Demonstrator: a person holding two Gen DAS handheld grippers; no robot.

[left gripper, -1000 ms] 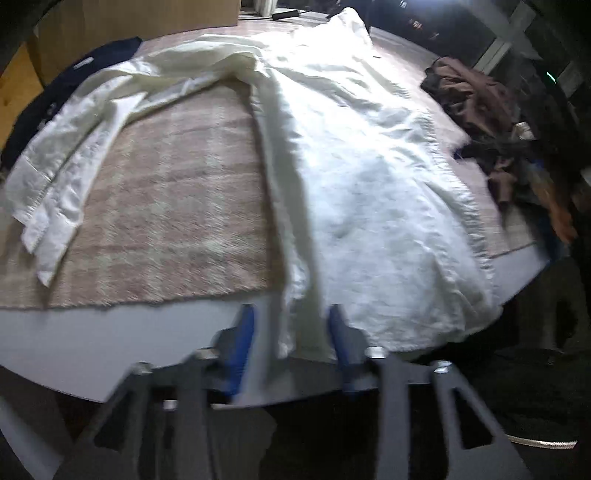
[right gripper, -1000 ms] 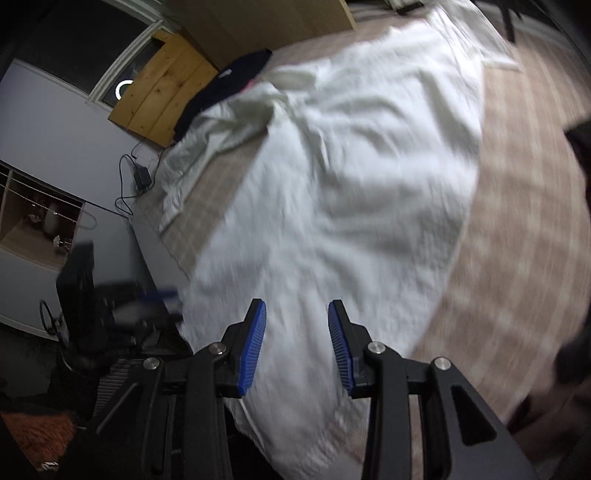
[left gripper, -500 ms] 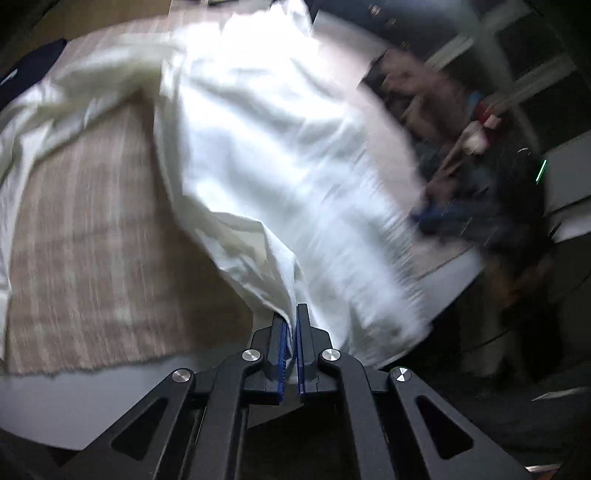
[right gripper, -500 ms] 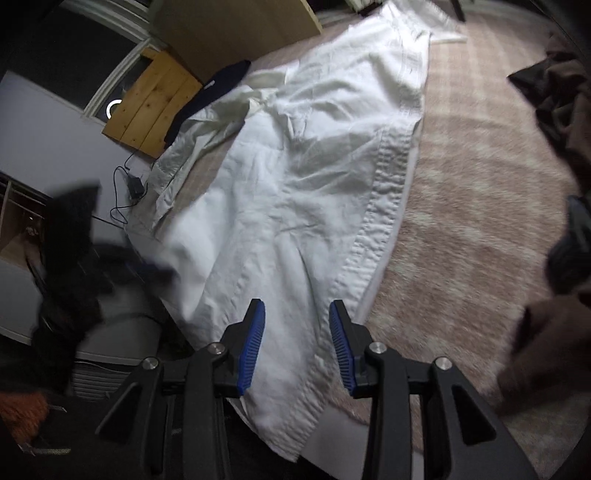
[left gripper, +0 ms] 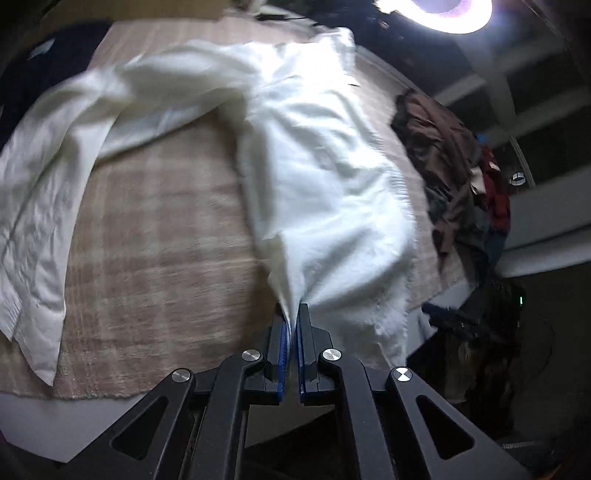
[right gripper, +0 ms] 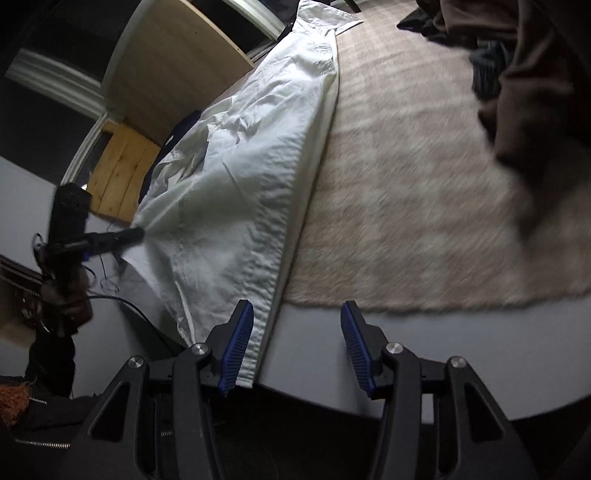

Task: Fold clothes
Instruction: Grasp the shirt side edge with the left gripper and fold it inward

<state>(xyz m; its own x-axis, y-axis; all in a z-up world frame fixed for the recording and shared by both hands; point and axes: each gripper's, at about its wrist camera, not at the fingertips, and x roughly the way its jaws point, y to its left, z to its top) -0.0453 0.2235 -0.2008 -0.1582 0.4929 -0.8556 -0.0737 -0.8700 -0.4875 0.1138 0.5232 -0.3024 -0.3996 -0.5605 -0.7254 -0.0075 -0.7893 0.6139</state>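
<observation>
Tabletop [right gripper: 369, 347] — pale grey, bare along its near edge, the rest covered by a beige plaid cloth [left gripper: 159, 240] with a fuzzy nap.

White shirt [left gripper: 325, 192] lies lengthwise over the plaid cloth, collar end at the far side, hem at the near edge and hanging slightly past it. One sleeve [left gripper: 40, 199] is flung out to the left, cuff resting on the cloth near its front edge. In the right wrist view the buttoned front band [right gripper: 295, 192] runs straight down the shirt's right side to the hem.

Heap of brown and dark clothes [left gripper: 443, 162] sits on the right part of the cloth, close beside the shirt but not on it. A dark navy garment [left gripper: 22, 74] shows at the far left edge, partly under the sleeve.

Left gripper [left gripper: 291, 325]: pads pinched together on a bunched fold at the shirt's near left hem, the fabric drawn up into a taut peak from the pinch.

Right gripper [right gripper: 297, 343]: spread wide — holding nothing. Its left blue pad [right gripper: 236, 350] overlaps the hem corner of the front band in view; contact cannot be told. The other pad is over bare tabletop.

Ring lamp [left gripper: 436, 11] glows at the far upper right.
</observation>
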